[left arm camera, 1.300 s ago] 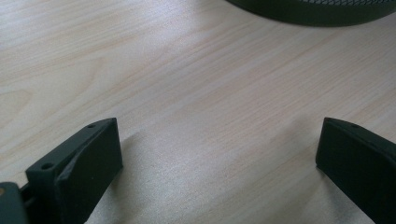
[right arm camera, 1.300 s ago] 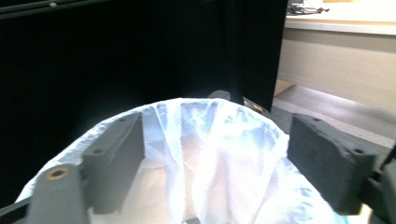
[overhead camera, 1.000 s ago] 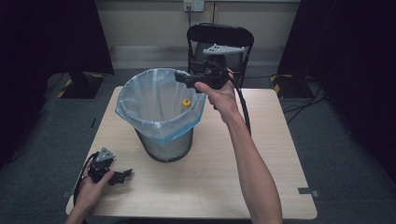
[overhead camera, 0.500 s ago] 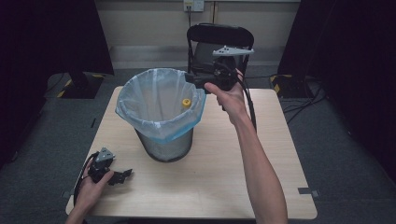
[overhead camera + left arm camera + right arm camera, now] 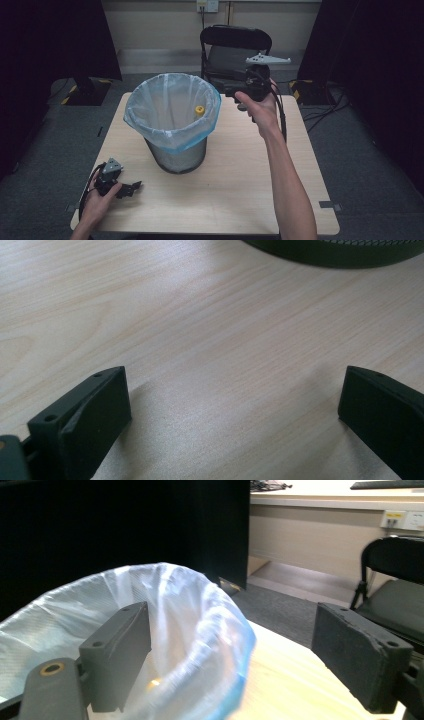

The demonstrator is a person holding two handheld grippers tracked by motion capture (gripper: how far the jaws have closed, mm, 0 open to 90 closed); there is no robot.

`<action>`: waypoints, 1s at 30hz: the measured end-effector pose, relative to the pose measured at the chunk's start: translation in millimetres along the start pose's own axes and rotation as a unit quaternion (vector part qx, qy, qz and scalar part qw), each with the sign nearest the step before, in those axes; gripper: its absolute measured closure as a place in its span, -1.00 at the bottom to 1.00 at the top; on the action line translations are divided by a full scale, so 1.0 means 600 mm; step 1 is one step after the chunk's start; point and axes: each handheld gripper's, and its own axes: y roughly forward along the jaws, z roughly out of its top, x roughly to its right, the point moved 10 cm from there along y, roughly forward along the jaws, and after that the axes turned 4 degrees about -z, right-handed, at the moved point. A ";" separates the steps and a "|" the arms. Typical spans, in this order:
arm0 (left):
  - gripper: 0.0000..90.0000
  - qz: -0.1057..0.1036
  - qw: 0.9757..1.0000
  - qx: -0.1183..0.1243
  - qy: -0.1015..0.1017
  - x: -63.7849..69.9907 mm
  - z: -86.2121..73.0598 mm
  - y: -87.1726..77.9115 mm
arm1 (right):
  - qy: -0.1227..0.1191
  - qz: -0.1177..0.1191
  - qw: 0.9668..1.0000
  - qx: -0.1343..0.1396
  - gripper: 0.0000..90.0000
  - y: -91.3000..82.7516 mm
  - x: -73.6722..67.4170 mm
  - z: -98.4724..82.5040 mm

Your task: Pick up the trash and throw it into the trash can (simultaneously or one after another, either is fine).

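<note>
Wooden table (image 5: 240, 165) with a bin (image 5: 172, 120) in the middle.
Right gripper (image 5: 235, 92) is up beside the bin's rim, jaws spread apart, holding nothing. Left gripper (image 5: 127, 188) rests on the table, jaws spread too.

A lined waste bin (image 5: 172, 122) stands left of the table (image 5: 235, 190) centre, blocking the middle. Bare wood lies open to its right and along the near edge. The left gripper (image 5: 131, 188) rests near the front-left corner. A folding chair (image 5: 235, 50) closes the far side.
</note>
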 end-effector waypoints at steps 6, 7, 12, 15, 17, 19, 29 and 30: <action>-1.00 0.000 1.000 0.000 0.000 0.000 0.000 0.000 | 0.002 -0.020 1.000 0.003 -0.65 -0.019 0.025 -0.013; -1.00 0.000 1.000 0.000 0.000 0.000 0.000 0.000 | 0.001 -0.024 1.000 0.003 -0.65 -0.022 0.029 -0.016; -1.00 0.000 1.000 0.000 0.000 0.000 0.000 0.000 | 0.004 -0.043 0.999 -0.003 -0.64 -0.037 0.049 -0.033; -1.00 0.000 1.000 0.000 0.000 0.000 0.000 0.000 | 0.004 -0.055 0.998 -0.015 -0.62 -0.043 0.059 -0.049; -1.00 0.000 1.000 0.000 0.000 0.000 0.000 0.000 | 0.005 -0.057 0.998 -0.025 -0.61 -0.045 0.061 -0.064; -1.00 0.000 1.000 0.000 0.000 0.000 0.000 0.000 | 0.004 -0.071 0.997 -0.031 -0.61 -0.048 0.070 -0.079; -1.00 0.000 1.000 0.000 0.000 0.000 0.000 0.000 | 0.008 -0.091 0.994 -0.052 -0.61 -0.071 0.088 -0.129; -1.00 0.000 1.000 0.000 0.000 0.000 0.000 0.000 | 0.005 -0.093 0.994 -0.054 -0.61 -0.073 0.088 -0.133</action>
